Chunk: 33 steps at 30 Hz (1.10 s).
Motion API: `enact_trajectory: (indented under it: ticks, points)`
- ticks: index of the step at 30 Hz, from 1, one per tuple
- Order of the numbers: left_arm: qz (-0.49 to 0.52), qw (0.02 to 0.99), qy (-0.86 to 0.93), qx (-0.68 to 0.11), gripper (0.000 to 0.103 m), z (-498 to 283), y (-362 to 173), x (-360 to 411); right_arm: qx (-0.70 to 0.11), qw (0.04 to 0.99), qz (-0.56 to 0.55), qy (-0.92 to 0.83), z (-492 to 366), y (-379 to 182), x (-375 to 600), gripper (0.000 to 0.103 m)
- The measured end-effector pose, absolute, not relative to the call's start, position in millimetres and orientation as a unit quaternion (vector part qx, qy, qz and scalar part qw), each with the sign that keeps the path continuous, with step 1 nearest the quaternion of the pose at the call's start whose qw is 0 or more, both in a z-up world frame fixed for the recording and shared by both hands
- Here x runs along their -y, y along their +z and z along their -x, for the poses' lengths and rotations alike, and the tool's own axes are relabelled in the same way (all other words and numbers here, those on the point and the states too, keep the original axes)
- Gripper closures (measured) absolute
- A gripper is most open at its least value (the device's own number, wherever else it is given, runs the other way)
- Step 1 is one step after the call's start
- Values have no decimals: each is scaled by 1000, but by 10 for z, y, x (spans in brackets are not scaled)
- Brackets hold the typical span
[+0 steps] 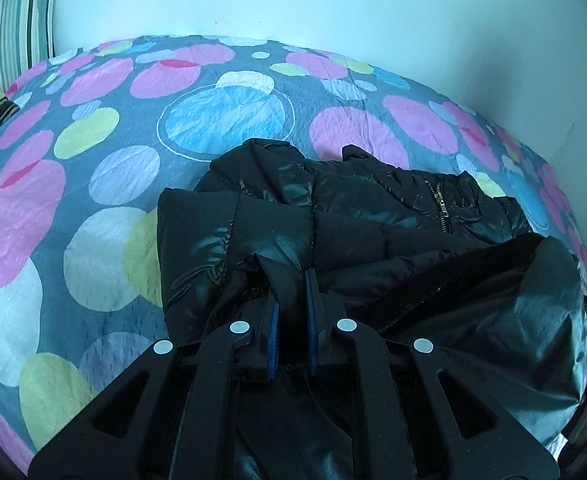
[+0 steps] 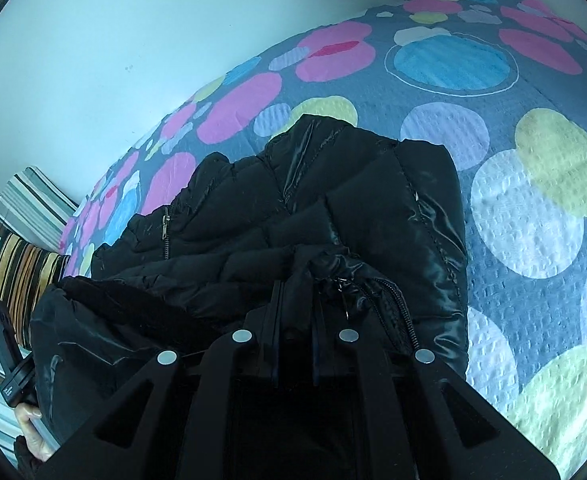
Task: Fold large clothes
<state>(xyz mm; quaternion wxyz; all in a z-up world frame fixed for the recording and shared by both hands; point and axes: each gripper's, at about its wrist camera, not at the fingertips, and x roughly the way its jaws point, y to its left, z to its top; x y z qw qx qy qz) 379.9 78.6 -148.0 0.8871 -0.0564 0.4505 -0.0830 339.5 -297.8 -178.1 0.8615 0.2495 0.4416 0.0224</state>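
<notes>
A black shiny puffer jacket (image 1: 333, 216) lies bunched on a bed. My left gripper (image 1: 291, 280) is shut on a fold of the jacket's near edge, with black fabric pinched between its blue pads (image 1: 313, 320). In the right wrist view the same jacket (image 2: 333, 208) fills the middle, a zip running by its near right edge. My right gripper (image 2: 295, 292) is shut on another fold of the jacket's near hem. A hooded or lined part droops toward the left in that view.
The bed cover (image 1: 93, 184) is grey with pink, blue, green and white circles. A striped pillow (image 1: 17, 28) stands by the pale wall, another striped cushion (image 2: 25, 268) beside it. A hand (image 2: 31, 424) holding the other gripper's handle shows at lower left in the right wrist view.
</notes>
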Motion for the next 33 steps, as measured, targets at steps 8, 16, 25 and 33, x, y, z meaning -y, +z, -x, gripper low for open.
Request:
enact_trajectory:
  ticks: [8, 16, 25, 33]
  points:
    - [77, 895, -105, -427, 55, -3680, -1176, -960, -419, 853, -305, 64, -3259, -1625, 3168, 71]
    - [98, 915, -104, -378, 26, -3443, -817, -1340, -382, 869, -307, 69, -2908, -1270, 3379, 40]
    - [68, 902, -112, -410, 26, -3375, -1117, -1394, -395, 891, -213, 69, -2861, -1245, 3342, 40]
    - [33, 898, -137, -416, 26, -3574, -1280, -1291, -403, 907, -82, 91, -3240, -1261, 3103, 40]
